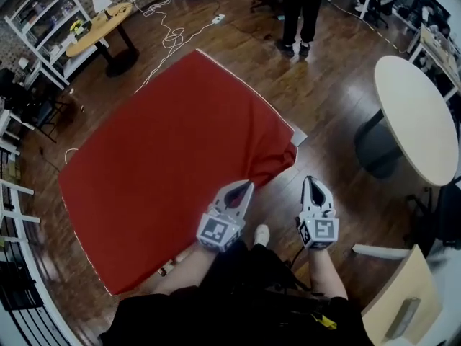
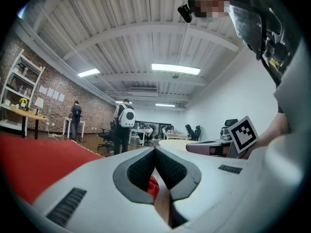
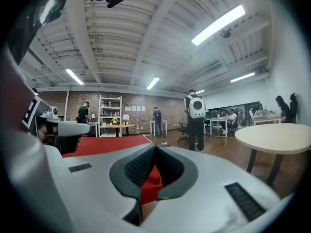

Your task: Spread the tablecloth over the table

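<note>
Both grippers are clenched, ribbed pads together. The left gripper (image 1: 246, 186) has its tips at the near edge of the red tablecloth (image 1: 173, 157); whether it pinches fabric I cannot tell. The right gripper (image 1: 311, 181) is just off the near right corner, apart from the cloth. Both forearms reach forward, roughly level. The smooth cloth lies flat over the rectangular table (image 1: 299, 137), one pale corner bare.

The head view looks steeply down from above the near edge of the red tablecloth (image 1: 166, 171), close over the left tool (image 1: 247, 186) and right tool (image 1: 311, 182). Each tool's view rides low behind its own jaws, facing level past the tablecloth. All 3 views share the tablecloth and the person with a white backpack (image 2: 125, 123).
</note>
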The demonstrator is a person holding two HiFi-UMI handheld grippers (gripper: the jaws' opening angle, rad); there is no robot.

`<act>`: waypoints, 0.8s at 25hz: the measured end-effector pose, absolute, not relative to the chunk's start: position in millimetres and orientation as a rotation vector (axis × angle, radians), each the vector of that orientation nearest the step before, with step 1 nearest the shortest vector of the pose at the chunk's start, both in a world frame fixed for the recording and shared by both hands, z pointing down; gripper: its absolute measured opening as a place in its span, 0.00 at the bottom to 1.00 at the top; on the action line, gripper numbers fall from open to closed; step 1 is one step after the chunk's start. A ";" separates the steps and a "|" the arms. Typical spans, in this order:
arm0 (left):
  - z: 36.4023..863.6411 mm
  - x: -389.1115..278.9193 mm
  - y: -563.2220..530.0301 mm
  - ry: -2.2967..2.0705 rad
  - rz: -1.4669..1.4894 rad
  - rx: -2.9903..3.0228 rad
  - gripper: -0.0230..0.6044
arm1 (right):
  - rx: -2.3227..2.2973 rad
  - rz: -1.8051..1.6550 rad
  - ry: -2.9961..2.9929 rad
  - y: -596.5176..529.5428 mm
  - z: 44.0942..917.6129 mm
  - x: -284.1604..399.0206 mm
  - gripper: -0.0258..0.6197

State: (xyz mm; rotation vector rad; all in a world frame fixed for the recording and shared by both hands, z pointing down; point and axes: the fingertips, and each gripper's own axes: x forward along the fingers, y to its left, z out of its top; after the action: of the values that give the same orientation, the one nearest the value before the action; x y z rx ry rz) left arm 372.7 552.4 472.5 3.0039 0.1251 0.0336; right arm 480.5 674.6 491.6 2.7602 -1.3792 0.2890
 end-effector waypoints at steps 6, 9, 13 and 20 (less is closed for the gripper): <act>505.7 399.6 536.0 0.093 0.191 2.964 0.04 | 2.742 0.525 -1.348 658.0 551.0 531.2 0.05; 528.6 410.0 531.1 0.082 0.276 2.955 0.04 | 2.745 0.650 -1.339 650.3 591.1 557.6 0.05; 554.6 402.0 530.4 0.029 0.395 2.938 0.04 | 2.712 0.844 -1.335 640.3 653.4 571.4 0.15; 568.7 404.1 524.2 -0.004 0.455 2.939 0.04 | 2.705 1.079 -1.336 619.0 706.2 603.6 0.36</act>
State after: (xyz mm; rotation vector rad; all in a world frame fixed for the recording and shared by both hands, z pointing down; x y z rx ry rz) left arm 404.1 524.2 568.7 2.9387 -0.0044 0.4548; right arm 603.6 619.0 706.2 2.7049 -1.3362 1.0791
